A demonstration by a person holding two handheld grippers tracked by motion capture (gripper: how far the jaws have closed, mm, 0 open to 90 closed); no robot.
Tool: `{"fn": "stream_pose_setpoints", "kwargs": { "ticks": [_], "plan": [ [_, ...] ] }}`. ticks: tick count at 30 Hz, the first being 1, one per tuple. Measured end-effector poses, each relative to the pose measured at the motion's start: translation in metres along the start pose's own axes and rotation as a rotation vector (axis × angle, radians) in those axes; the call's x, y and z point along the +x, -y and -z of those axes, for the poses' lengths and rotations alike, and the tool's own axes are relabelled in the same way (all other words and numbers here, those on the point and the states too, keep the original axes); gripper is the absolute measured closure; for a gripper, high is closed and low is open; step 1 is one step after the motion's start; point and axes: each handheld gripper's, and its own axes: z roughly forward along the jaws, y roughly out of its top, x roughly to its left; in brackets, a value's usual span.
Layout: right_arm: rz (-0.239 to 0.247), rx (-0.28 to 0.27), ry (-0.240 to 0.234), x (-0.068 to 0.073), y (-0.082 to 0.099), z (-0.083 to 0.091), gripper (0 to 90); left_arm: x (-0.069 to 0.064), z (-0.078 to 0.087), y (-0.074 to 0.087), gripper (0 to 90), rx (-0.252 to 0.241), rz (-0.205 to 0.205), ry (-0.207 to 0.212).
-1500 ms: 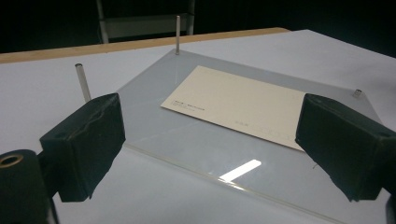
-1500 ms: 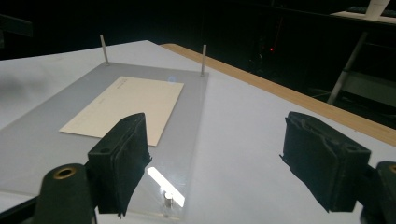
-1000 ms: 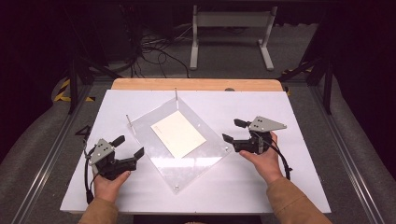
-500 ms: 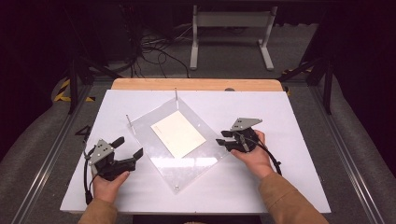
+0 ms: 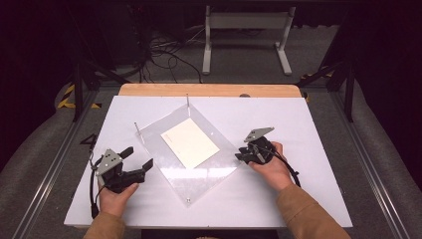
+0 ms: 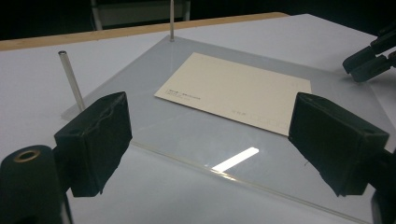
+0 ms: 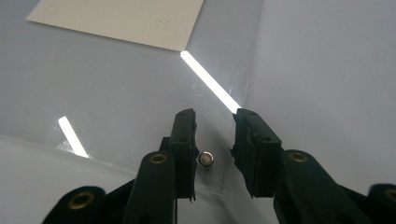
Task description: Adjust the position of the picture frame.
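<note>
A clear acrylic plate [image 5: 199, 174] lies turned like a diamond on the white table [image 5: 298, 119], with a cream card [image 5: 190, 142] on its middle. Thin metal posts stand at the far corner [image 5: 187, 101] and the left corner [image 5: 136, 130]. My right gripper [image 5: 242, 153] is tipped down over the plate's right corner. In the right gripper view its jaws [image 7: 215, 135] stand slightly apart on either side of a small metal post [image 7: 206, 158] seen end-on. My left gripper [image 5: 140, 156] rests wide open off the plate's left edge, aimed at the card [image 6: 238, 88].
A wooden strip [image 5: 209, 89] runs along the table's far edge. Beyond it lie floor cables [image 5: 164, 50] and a white stand [image 5: 244, 35]. A short stud [image 5: 188, 200] marks the plate's near corner. The right gripper [image 6: 369, 58] appears at the top right of the left gripper view.
My right gripper has moved left to the plate's right corner and tipped down over the post there. The left gripper, plate and card have not moved.
</note>
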Motion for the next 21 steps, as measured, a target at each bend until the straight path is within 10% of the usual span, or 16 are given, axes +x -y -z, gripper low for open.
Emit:
{"fn": "stream_pose_setpoints", "kwargs": {
  "ticks": [21],
  "plan": [
    [0.081,0.056,-0.043,0.0029,-0.0019,0.0037,83.4,-0.0005,-0.0015,0.0008,14.4,0.018,-0.001,0.005]
  ]
}}
